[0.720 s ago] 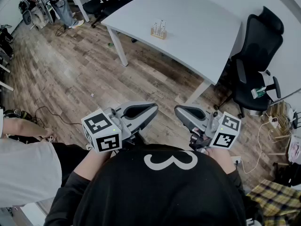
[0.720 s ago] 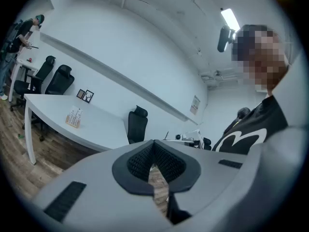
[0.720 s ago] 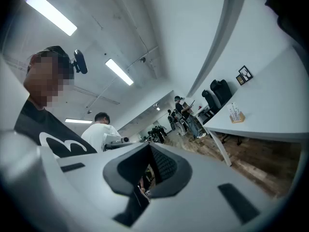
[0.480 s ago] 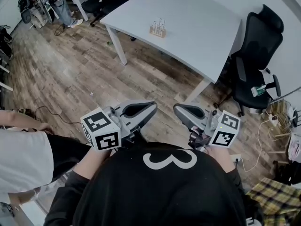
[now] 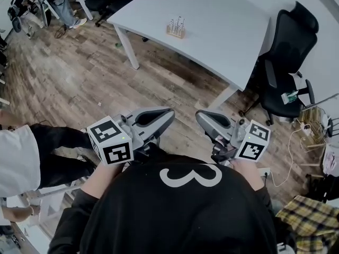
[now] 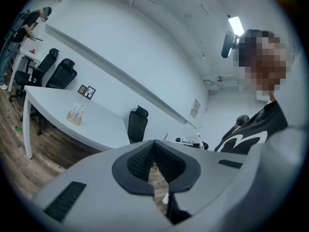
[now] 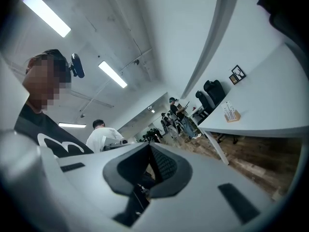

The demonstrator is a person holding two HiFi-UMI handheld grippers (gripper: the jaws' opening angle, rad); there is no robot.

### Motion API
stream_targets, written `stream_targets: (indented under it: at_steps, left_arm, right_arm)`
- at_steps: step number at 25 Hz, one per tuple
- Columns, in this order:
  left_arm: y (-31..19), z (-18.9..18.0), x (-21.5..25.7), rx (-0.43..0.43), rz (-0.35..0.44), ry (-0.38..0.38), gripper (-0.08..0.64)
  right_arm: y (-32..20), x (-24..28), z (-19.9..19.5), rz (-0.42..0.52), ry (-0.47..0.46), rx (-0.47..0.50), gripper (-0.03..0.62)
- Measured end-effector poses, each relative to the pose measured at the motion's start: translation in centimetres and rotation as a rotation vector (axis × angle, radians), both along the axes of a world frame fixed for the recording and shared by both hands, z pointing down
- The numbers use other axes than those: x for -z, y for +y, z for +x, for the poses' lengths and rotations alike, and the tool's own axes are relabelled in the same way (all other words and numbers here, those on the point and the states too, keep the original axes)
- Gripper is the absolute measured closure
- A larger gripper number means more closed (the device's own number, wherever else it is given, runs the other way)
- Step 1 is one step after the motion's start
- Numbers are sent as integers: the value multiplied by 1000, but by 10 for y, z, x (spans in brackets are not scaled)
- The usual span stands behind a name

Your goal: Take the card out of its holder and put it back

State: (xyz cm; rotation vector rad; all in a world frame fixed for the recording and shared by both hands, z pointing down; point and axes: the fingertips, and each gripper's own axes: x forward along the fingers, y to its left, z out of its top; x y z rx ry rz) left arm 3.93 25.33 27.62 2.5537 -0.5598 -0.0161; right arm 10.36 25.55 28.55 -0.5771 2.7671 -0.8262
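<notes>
Two grippers are held close to the person's body. On both the left gripper [image 5: 169,113] and the right gripper [image 5: 199,116] the jaws are pressed together with nothing between them. One card holder [image 5: 177,28] is seen standing on one white table [image 5: 228,30], its cards too small to be counted, well apart from both grippers and ahead of them.

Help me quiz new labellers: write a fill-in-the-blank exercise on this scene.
The card holder stands on the ____ table.
The left hand-held gripper and right hand-held gripper both have jaws ____.
The office chair beside that table is ____.
Missing words: white; shut; black.
</notes>
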Motion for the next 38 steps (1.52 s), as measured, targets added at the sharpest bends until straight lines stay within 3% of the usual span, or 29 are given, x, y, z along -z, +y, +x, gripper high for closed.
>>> stream_targets:
  at_steps: [11, 26, 38]
  left_arm:
    - [-67, -35, -7, -80, -35, 33, 546]
    - [-180, -120, -17, -200, -65, 31, 546]
    - [-213, -110, -28, -265, -81, 35, 546]
  right_arm:
    - [-59, -6, -31, -44, 27, -100, 581]
    - [-161, -10, -108, -82, 59, -251, 581]
    - [-186, -19, -102, -102, 94, -322, 581]
